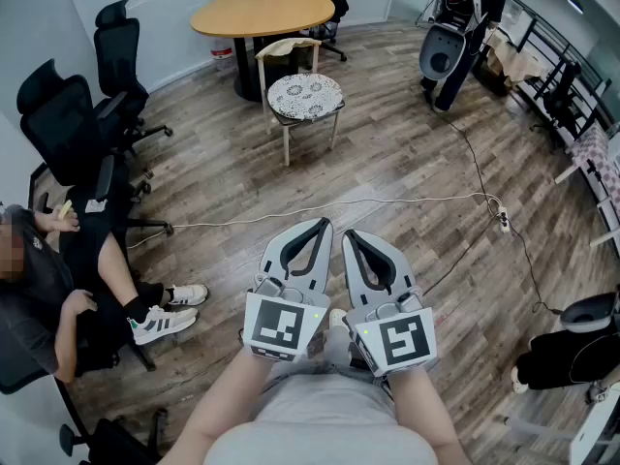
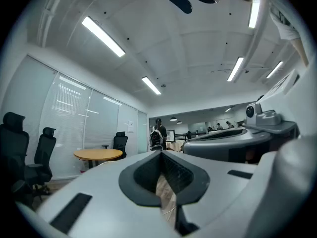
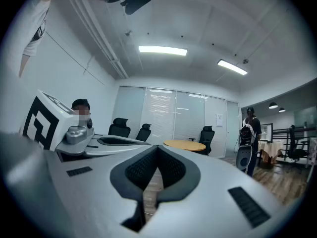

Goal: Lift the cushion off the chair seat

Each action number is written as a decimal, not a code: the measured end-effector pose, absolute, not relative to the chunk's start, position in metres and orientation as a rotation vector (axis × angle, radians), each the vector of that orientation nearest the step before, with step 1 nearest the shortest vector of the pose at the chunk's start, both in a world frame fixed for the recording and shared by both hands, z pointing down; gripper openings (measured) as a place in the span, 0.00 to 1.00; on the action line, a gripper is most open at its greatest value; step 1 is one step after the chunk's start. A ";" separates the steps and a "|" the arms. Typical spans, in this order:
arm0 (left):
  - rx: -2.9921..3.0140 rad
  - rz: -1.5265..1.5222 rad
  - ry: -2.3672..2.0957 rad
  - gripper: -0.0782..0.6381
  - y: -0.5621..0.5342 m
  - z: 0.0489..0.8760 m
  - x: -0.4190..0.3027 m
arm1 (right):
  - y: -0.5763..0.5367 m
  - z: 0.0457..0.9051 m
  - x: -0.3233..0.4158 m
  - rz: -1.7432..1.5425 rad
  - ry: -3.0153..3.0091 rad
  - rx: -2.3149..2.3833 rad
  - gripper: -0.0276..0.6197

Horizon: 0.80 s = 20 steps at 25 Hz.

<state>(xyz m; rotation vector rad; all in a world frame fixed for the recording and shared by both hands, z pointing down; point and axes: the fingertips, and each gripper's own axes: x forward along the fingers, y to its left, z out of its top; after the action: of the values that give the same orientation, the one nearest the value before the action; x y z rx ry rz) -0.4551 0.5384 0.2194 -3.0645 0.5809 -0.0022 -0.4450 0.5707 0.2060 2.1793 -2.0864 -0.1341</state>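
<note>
The cushion (image 1: 304, 95), round and white with a dark lace pattern, lies on the seat of a light wooden chair (image 1: 287, 50) far ahead across the room, in front of a round wooden table (image 1: 262, 13). My left gripper (image 1: 323, 224) and right gripper (image 1: 350, 233) are held side by side close to my body, pointing level toward the chair and well short of it. Both have their jaws closed tip to tip with nothing between them. In the left gripper view the left gripper (image 2: 161, 153) is shut and empty. In the right gripper view the right gripper (image 3: 157, 147) is the same.
A person (image 1: 58, 289) sits at the left among black office chairs (image 1: 77, 114). A white cable (image 1: 339, 204) crosses the wooden floor between me and the chair, ending at a power strip (image 1: 503, 221). Grey equipment (image 1: 450, 46) stands at the back right.
</note>
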 end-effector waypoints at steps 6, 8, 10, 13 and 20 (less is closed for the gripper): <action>-3.049 0.000 0.596 0.10 0.522 0.222 -0.439 | 0.554 0.212 -0.420 -0.115 -2.107 2.210 0.07; -3.037 0.000 0.619 0.10 0.515 0.224 -0.428 | 0.547 0.215 -0.408 -0.110 -2.132 2.204 0.07; -3.028 -0.001 0.652 0.10 0.505 0.225 -0.416 | 0.538 0.216 -0.396 -0.112 -2.156 2.186 0.07; -3.022 -0.002 0.691 0.10 0.489 0.225 -0.395 | 0.521 0.217 -0.374 -0.107 -2.187 2.166 0.07; -2.993 -0.023 0.786 0.10 0.450 0.228 -0.338 | 0.478 0.222 -0.318 -0.105 -2.266 2.105 0.07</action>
<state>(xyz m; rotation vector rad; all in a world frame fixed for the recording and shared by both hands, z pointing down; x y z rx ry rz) -0.3380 0.4498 0.2285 -2.9934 0.7856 -0.0228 -0.3176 0.4784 0.2222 2.1054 -2.2660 -0.1047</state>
